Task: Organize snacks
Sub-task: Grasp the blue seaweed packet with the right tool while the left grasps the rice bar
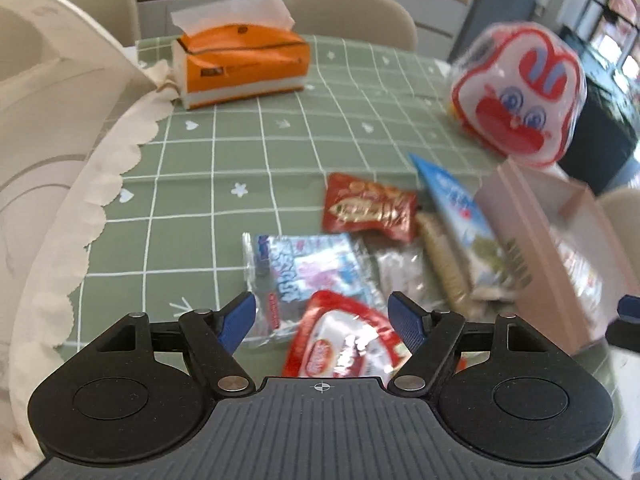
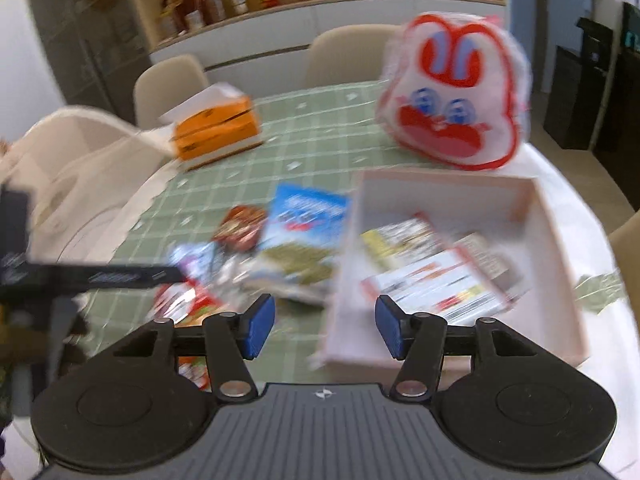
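Several snack packets lie in a heap on the green checked tablecloth (image 1: 240, 128): a red-and-white packet (image 1: 340, 344), a clear blue-printed packet (image 1: 300, 268), a small red packet (image 1: 368, 208), a wafer roll (image 1: 440, 256) and a blue bag (image 1: 464, 216). My left gripper (image 1: 322, 316) is open, its jaws either side of the red-and-white packet, just above it. My right gripper (image 2: 324, 332) is open and empty, over the near left corner of the pink box (image 2: 560, 264), which holds packets (image 2: 432, 276). The blue bag also shows in the right wrist view (image 2: 304, 220), left of the box.
An orange tissue box (image 1: 244, 64) stands at the back left. A red-and-white rabbit-face bag (image 1: 520, 92) stands behind the pink box (image 1: 540, 240). A white chair or seat (image 1: 48, 92) is at the left edge. Beige chairs (image 1: 352, 12) stand behind the table.
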A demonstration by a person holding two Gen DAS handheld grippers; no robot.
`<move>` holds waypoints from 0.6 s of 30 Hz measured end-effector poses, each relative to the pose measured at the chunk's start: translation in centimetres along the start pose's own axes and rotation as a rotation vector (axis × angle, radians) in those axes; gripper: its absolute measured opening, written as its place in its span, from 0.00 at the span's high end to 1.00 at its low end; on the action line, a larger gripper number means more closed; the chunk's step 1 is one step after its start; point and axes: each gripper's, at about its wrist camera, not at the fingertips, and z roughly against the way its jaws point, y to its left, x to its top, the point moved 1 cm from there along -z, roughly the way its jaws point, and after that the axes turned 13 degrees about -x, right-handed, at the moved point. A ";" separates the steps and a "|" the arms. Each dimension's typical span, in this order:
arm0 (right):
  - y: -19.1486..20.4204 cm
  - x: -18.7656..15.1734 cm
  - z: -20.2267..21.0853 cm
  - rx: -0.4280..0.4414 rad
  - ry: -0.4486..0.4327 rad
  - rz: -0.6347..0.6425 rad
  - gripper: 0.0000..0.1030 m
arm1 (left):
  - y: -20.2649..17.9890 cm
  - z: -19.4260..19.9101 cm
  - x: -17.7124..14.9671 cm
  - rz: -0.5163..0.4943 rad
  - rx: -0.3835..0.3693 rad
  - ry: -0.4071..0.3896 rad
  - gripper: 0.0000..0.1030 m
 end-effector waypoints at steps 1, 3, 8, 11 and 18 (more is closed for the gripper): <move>1.2 -0.3 0.0 -0.004 0.006 0.019 0.45 | 0.1 0.0 -0.5 -0.013 -0.007 0.022 0.24; 3.2 -0.4 -0.3 -0.016 0.017 0.034 0.45 | 0.5 -0.3 -1.2 -0.038 -0.033 0.057 0.30; 6.2 1.9 -2.2 -0.079 0.002 0.012 0.44 | 1.3 1.4 -3.1 -0.095 -0.129 0.081 0.30; 7.9 3.8 -4.9 -0.117 0.004 0.013 0.44 | 1.7 2.6 -4.1 -0.103 -0.170 0.106 0.33; 9.5 7.2 -13.2 -0.259 0.051 0.081 0.45 | 4.0 7.0 -4.6 -0.027 -0.234 0.054 0.34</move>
